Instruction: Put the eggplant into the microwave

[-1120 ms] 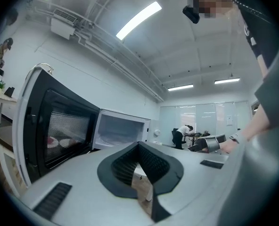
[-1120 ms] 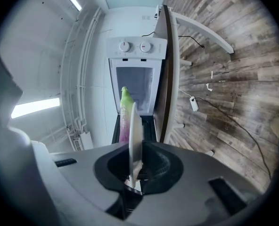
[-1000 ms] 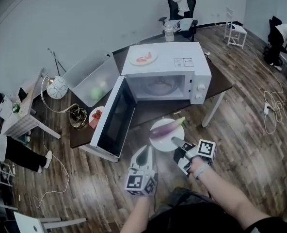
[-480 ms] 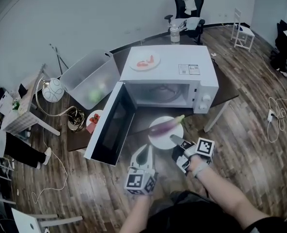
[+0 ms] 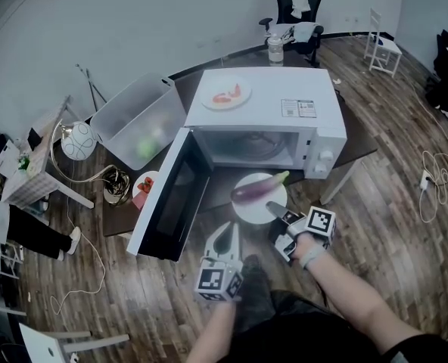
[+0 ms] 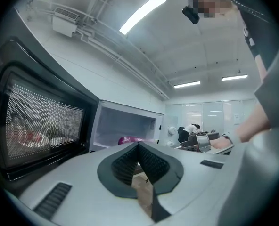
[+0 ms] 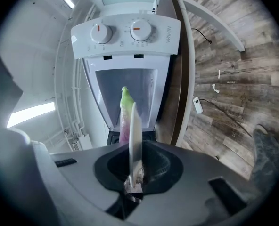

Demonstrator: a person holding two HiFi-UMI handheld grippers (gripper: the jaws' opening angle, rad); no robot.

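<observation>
A purple eggplant (image 5: 254, 190) with a green stem lies on a white plate (image 5: 248, 209) held in the air just in front of the open white microwave (image 5: 284, 100). My right gripper (image 5: 272, 209) is shut on the plate's near rim. In the right gripper view the plate (image 7: 132, 131) shows edge-on between the jaws, and the eggplant (image 7: 124, 112) points at the microwave cavity (image 7: 144, 86). My left gripper (image 5: 228, 233) hovers shut and empty left of the plate, near the open door (image 5: 171, 195). The left gripper view shows its jaws meeting at the tip (image 6: 139, 146), the cavity (image 6: 123, 126) beyond.
On the microwave's top sits a plate of red food (image 5: 225, 95). A clear plastic bin (image 5: 141, 119), a small dish of red food (image 5: 143, 184) and a bottle (image 5: 275, 49) share the dark table (image 5: 356, 138). A lamp (image 5: 79, 141), cables and chairs stand around on the wooden floor.
Both grippers have moved forward toward the microwave. The plate with the eggplant is now closer to the cavity opening. The door stays open.
</observation>
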